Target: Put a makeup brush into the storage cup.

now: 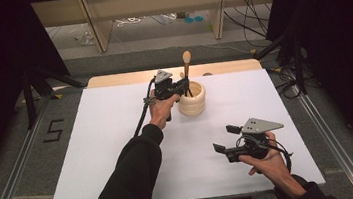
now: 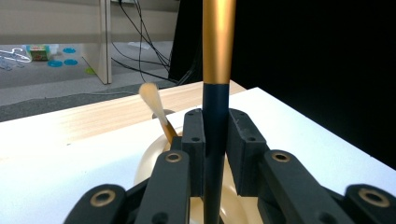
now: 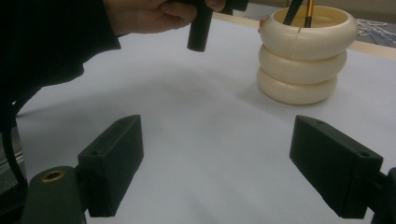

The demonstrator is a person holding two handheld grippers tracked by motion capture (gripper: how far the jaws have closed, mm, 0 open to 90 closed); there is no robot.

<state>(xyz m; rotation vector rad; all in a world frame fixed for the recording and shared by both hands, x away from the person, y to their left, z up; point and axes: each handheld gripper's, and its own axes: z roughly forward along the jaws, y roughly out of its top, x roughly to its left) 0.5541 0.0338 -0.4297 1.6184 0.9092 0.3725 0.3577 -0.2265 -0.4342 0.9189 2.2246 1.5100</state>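
Note:
A cream holder (image 1: 192, 99) made of stacked rings stands on the white table (image 1: 109, 147), right of centre towards the back. My left gripper (image 1: 184, 84) hovers just over its rim, shut on an upright brush (image 1: 187, 68) whose dark stem meets a gold section above the jaws (image 2: 217, 93). A second brush (image 2: 154, 100) with a pale tuft leans inside the holder (image 2: 148, 163). My right gripper (image 1: 224, 139) rests low at the front right with its jaws wide apart and nothing between them (image 3: 219, 158), and it faces the holder (image 3: 302, 56).
A bare wooden strip (image 1: 127, 78) runs along the table's far edge. Beyond it are wooden furniture legs (image 1: 96, 30) and loose cables (image 1: 248, 16) on the floor. Metal rails (image 1: 18, 168) flank the table. The person's left hand (image 3: 149, 14) crosses the right gripper view.

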